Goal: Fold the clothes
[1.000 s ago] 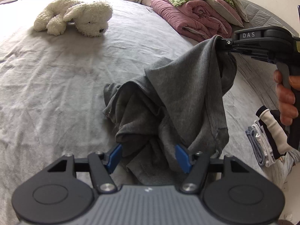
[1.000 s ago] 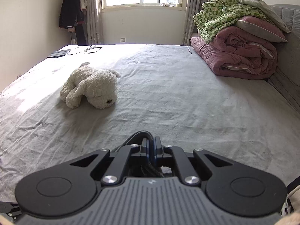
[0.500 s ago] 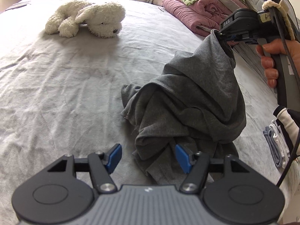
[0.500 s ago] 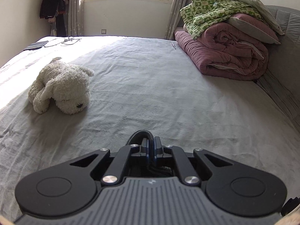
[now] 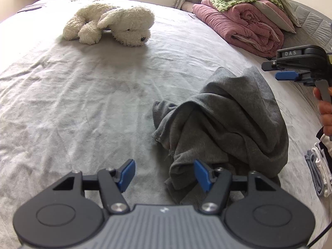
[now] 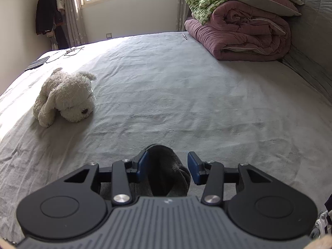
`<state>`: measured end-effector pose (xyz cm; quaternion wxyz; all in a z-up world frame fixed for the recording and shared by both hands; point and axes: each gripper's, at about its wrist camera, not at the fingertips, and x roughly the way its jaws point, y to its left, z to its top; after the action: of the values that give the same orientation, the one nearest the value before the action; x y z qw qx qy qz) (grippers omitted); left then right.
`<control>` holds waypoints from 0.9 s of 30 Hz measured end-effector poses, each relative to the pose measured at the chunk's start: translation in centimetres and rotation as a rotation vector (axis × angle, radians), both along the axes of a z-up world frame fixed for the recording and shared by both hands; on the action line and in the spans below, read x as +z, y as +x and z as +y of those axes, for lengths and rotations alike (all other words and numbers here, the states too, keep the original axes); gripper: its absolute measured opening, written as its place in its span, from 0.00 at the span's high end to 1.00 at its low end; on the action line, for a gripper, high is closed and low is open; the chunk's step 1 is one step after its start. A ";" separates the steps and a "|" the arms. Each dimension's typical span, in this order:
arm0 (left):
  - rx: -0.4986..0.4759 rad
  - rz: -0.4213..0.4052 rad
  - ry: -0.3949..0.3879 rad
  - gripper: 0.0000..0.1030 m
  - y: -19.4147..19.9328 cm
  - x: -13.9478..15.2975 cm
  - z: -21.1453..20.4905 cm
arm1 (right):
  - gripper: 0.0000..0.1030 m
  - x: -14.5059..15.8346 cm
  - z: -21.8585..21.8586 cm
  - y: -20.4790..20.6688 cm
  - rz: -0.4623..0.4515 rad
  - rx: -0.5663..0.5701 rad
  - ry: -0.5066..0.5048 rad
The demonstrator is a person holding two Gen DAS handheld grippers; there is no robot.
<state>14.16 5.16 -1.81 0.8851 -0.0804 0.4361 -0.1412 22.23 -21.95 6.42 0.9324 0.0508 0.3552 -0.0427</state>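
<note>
Above the near right part of the bed (image 5: 83, 103), the right tool (image 6: 167, 167) has just been opening, its parted jaws loosely straddling a fold of the crumpled grey garment (image 5: 224, 124), while the left tool (image 5: 164, 174) gapes wide at the heap's near edge.

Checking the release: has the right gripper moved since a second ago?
Yes. In the left wrist view the right gripper has sunk below the pink quilt it was level with; its jaws have just been opening, clear of the grey garment.
</note>
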 end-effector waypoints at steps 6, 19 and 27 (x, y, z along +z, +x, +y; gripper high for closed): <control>0.100 -0.047 -0.037 0.40 0.9 -0.3 0.6 | 0.48 -0.2 -2.2 -4.3 -0.020 -0.029 0.132; 0.168 -0.170 -0.019 0.42 1.4 -2.1 -0.1 | 0.48 -5.3 -5.1 -11.8 0.020 -0.139 0.346; 0.164 -0.235 -0.046 0.48 0.4 -1.8 -1.3 | 0.48 -9.1 -3.4 -14.0 0.152 -0.099 0.514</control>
<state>14.51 3.90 -3.58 0.9366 -0.1191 0.3179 -0.0870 8.26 -25.35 -2.72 0.8563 0.2997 0.4207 -0.0006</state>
